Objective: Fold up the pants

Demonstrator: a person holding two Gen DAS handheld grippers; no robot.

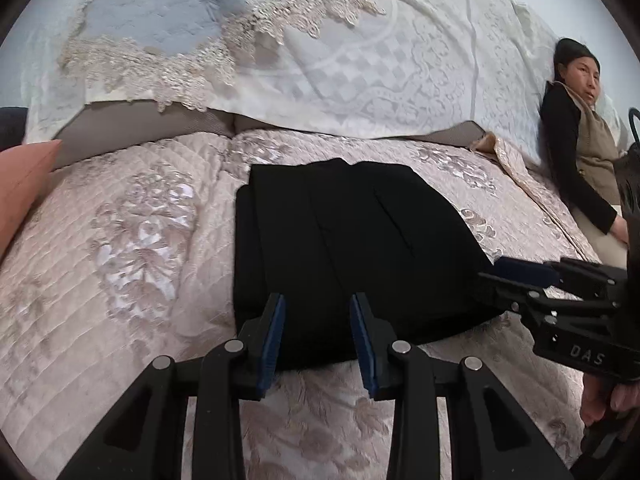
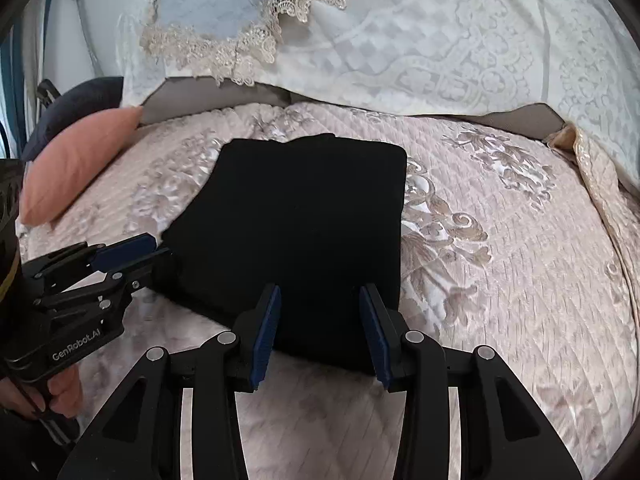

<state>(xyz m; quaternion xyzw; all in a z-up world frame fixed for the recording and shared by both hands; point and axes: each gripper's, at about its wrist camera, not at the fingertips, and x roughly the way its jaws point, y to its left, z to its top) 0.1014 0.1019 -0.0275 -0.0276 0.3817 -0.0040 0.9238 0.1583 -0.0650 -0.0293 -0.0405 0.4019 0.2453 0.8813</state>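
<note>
The black pants [image 1: 352,248] lie folded into a compact rectangle on the pink quilted bedspread [image 1: 120,240]; they also show in the right wrist view [image 2: 296,224]. My left gripper [image 1: 318,308] is open and empty, its tips just above the near edge of the pants. My right gripper [image 2: 320,300] is open and empty, also at the near edge. The right gripper shows in the left wrist view [image 1: 516,276] at the pants' right side. The left gripper shows in the right wrist view [image 2: 136,252] at their left side.
A pink pillow [image 2: 76,168] and a dark cushion [image 2: 80,100] lie at the bed's left. A white lace-trimmed cover [image 2: 400,40] drapes the headboard behind. A person in a black top [image 1: 576,152] sits at the right edge of the bed.
</note>
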